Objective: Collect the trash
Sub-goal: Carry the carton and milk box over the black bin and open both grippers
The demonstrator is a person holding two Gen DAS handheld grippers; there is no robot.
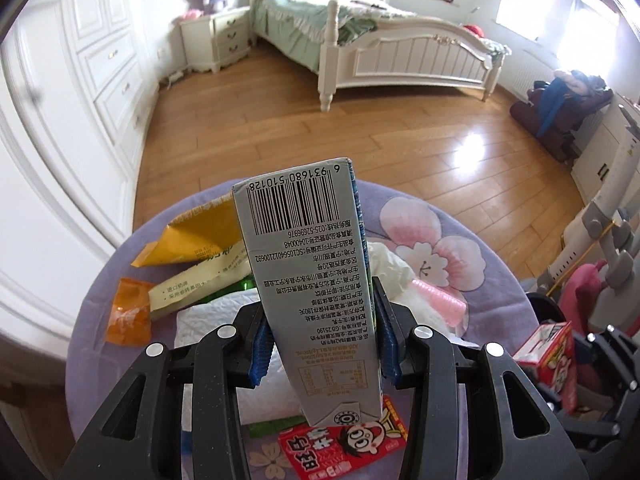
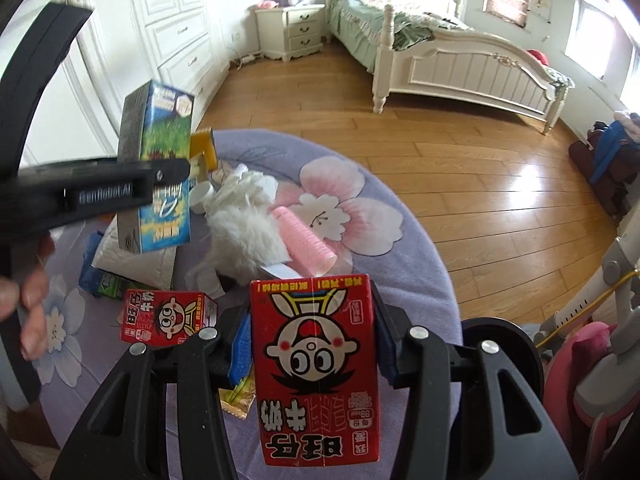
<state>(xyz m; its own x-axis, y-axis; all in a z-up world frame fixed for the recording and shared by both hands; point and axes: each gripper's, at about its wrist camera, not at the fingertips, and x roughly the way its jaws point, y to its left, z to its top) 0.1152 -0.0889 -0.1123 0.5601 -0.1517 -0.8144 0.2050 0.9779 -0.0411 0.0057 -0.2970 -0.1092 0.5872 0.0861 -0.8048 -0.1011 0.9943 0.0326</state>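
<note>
My left gripper [image 1: 320, 344] is shut on a blue and grey milk carton [image 1: 308, 272], barcode side toward the camera, lifted above the round purple table [image 1: 460, 224]. The right wrist view shows that same carton [image 2: 160, 168] held up at the left by the left gripper [image 2: 120, 190]. My right gripper [image 2: 316, 354] is shut on a red milk carton [image 2: 316, 364] with a cartoon face, also held off the table. A second red carton [image 2: 164, 316] lies on the cloth to its left; it also shows as the second red carton [image 1: 340, 444] under the held milk carton.
Yellow wrappers [image 1: 188, 240], an orange wrapper [image 1: 128, 312], white tissue [image 1: 216, 320], a pink roller [image 2: 304, 240] and white fluff [image 2: 244, 236] lie on the table. A black bin rim [image 2: 500, 332] sits at the table's right edge. Bed [image 1: 400, 52] and wood floor beyond.
</note>
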